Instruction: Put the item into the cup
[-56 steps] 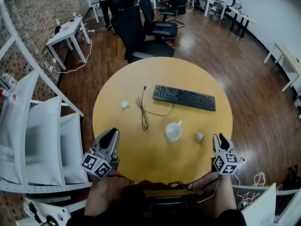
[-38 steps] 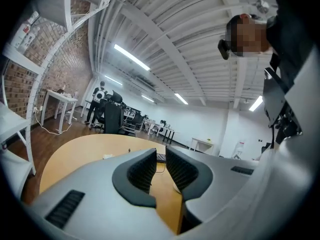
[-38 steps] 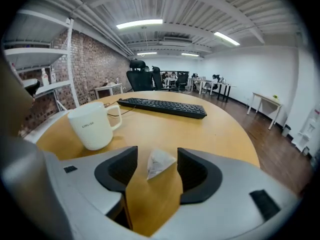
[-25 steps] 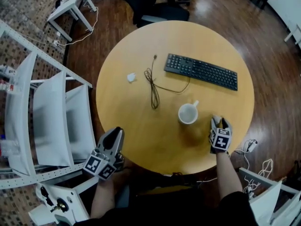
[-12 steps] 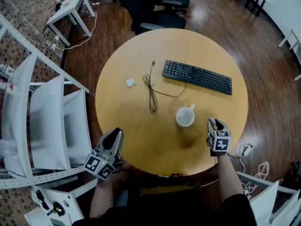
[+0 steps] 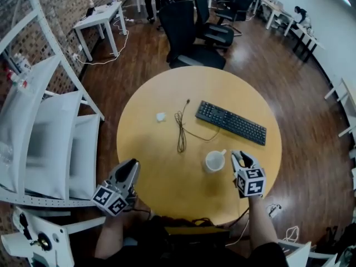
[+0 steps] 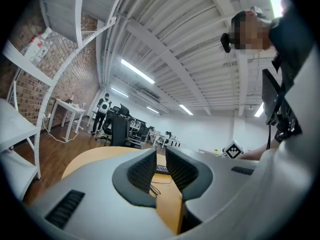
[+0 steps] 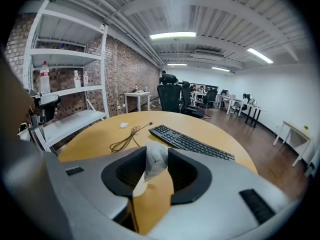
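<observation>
A white cup (image 6: 214,161) stands on the round yellow table (image 6: 167,166), handle toward the keyboard. Just right of it my right gripper (image 6: 239,156) is shut on a crumpled white item (image 8: 156,160), which is pinched upright between the black pads above the tabletop. The head view does not show the item in the jaws. A second small white item (image 6: 161,116) lies at the far left of the table. My left gripper (image 6: 132,167) hovers at the near left edge. Its jaws (image 7: 159,156) stand a narrow gap apart with nothing between them.
A black keyboard (image 6: 231,123) lies beyond the cup, with a coiled black cable (image 6: 182,128) to its left. White shelving (image 6: 50,138) stands left of the table, and office chairs (image 6: 189,26) stand behind it.
My right gripper closed on the white item lying right of the cup and lifted it off the table. The left gripper kept its place. The head view tilted up.
</observation>
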{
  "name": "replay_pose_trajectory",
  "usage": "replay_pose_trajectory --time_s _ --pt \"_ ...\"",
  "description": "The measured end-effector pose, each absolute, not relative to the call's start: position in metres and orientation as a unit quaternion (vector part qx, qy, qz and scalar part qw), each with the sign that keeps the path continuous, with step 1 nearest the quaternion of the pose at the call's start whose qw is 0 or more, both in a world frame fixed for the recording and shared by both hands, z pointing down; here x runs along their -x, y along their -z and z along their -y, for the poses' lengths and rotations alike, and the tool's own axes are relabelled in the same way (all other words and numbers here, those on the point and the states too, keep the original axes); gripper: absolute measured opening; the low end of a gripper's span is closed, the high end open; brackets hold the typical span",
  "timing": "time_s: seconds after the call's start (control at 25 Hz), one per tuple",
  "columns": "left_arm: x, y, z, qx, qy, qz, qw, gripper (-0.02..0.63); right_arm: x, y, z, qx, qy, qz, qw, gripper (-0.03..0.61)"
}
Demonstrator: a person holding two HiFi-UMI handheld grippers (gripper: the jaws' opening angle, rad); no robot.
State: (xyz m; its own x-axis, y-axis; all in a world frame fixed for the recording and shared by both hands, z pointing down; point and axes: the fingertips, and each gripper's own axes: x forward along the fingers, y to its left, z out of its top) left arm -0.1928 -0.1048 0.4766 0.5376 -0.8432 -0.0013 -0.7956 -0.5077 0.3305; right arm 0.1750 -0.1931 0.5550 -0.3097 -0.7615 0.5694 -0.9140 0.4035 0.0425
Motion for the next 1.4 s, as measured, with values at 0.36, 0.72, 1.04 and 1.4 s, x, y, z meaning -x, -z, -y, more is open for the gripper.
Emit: replay_pose_trajectory --time_s 0.36,0.72,1.04,1.4 --pt "0.215 -0.481 0.078 -0.840 0.103 0.511 0.149 0.052 -0.122 -0.574 0.187 -0.451 -0.147 0.831 0.291 0.140" --pt "0.240 -0.481 0.061 -0.822 0.094 0.541 0.152 0.052 -0.106 -0.610 0.186 -0.427 -0.178 0.826 0.321 0.187" --pt "0.231 -0.474 0.072 -0.833 0.085 0.527 0.143 0.052 -0.124 -0.589 0.194 -0.459 -0.187 0.826 0.269 0.209" --pt "0.191 -0.453 0.116 -0.877 0.077 0.461 0.111 0.052 -0.168 -0.494 0.177 -0.516 -0.135 0.836 0.129 0.168"
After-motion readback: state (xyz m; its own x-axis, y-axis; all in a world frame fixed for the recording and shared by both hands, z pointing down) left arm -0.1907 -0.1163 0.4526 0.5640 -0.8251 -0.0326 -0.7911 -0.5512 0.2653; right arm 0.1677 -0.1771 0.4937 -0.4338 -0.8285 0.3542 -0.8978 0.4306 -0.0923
